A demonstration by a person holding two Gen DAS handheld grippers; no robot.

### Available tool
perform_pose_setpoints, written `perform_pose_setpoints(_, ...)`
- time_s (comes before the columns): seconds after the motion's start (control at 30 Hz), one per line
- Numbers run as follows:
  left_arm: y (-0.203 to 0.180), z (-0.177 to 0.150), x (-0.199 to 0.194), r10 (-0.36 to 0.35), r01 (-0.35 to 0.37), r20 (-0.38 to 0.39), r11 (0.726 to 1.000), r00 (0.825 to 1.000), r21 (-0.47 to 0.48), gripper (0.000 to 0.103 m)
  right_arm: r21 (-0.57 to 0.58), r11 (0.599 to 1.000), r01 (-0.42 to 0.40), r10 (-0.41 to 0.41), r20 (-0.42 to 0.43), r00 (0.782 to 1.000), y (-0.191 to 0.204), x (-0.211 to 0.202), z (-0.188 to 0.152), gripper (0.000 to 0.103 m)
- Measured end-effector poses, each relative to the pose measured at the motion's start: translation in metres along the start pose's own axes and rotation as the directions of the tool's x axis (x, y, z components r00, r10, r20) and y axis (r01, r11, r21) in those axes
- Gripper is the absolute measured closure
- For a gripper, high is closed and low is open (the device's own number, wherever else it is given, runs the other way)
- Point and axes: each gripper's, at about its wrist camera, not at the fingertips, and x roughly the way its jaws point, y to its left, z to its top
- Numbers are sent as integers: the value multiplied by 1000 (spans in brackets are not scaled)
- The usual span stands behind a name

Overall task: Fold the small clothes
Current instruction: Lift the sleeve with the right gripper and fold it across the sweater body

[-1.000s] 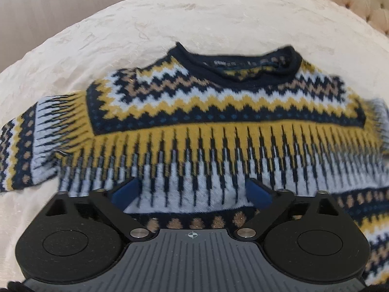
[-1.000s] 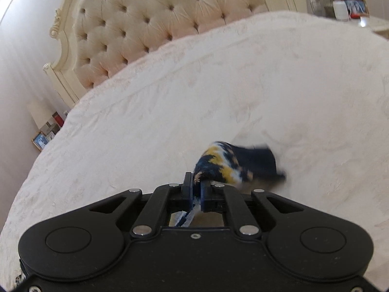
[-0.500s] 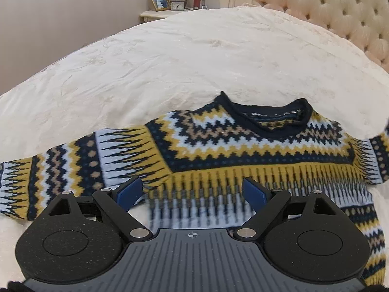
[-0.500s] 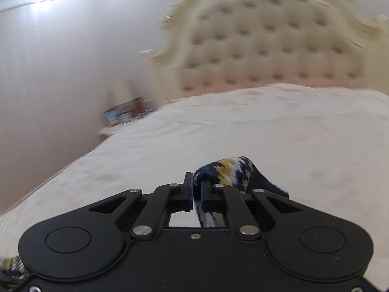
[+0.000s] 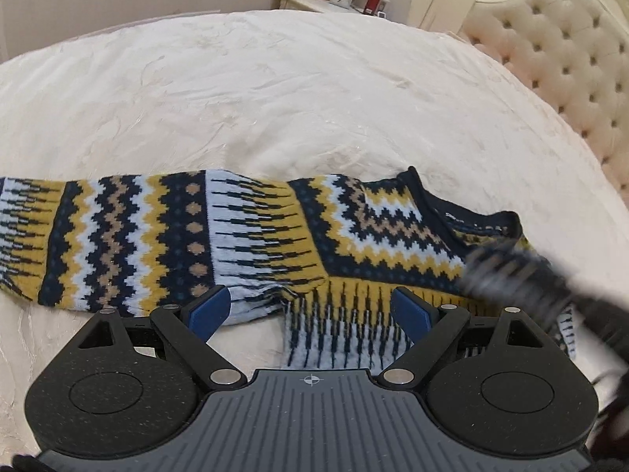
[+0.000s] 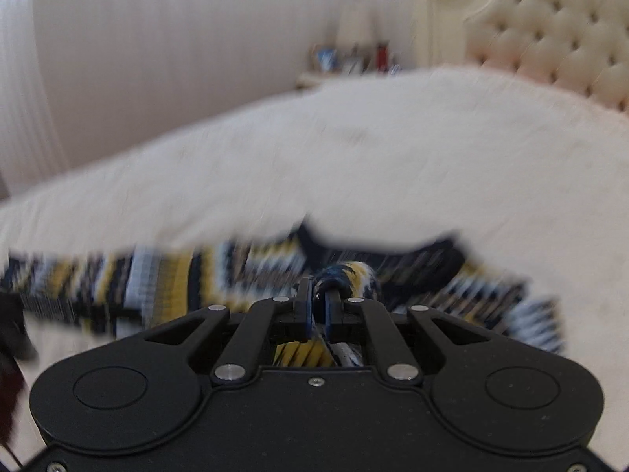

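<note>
The patterned knit sweater point(image 5: 354, 236) lies flat on the cream bedspread point(image 5: 275, 98), one sleeve point(image 5: 118, 236) stretched out to the left. The right gripper point(image 6: 317, 306) is clamped on a bunched sleeve cuff point(image 6: 350, 275) and carries it over the sweater's body: the first sleeve fold, judging by the layout. The left gripper point(image 5: 310, 306) hovers at the near edge, jaws wide apart, holding nothing. Next, the cuff needs laying flat across the chest before release.

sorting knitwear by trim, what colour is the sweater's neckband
Dark navy: the neckband of the sweater shows best in the left wrist view.
</note>
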Motion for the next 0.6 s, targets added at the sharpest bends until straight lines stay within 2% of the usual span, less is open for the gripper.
perform_pose_setpoints(0.13, 2, 0, 4, -8, 8, 10, 1000, 1000, 1, 14, 1, 997, -75, 75, -71, 995, 17, 11, -35, 82)
perform_pose_setpoints(0.2, -1, -2, 7, -1, 0, 16, 1000, 1000, 18, 14, -9, 994, -108, 107, -74, 991, 26, 4, -48, 66)
perform_pose_setpoints(0.23, -4, -3, 9, 5, -5, 19, 1000, 1000, 28, 14, -12, 992, -125, 124, -67, 990, 26, -3, -55, 54)
perform_pose_setpoints(0.27, -6, -4, 11, 7, -8, 22, 999, 1000, 39, 14, -12, 990, -138, 137, -57, 989, 23, -9, -59, 48)
perform_pose_setpoints(0.47, -35, -18, 19, 9, -16, 45, 988, 999, 151, 14, 21, 991, -135, 135, 7, 991, -2, -51, -72, 46)
perform_pose_setpoints(0.6, -62, -29, 16, -5, -22, 104, 965, 995, 262, 14, 12, 999, -46, 45, 58, 997, -24, -69, -78, 45)
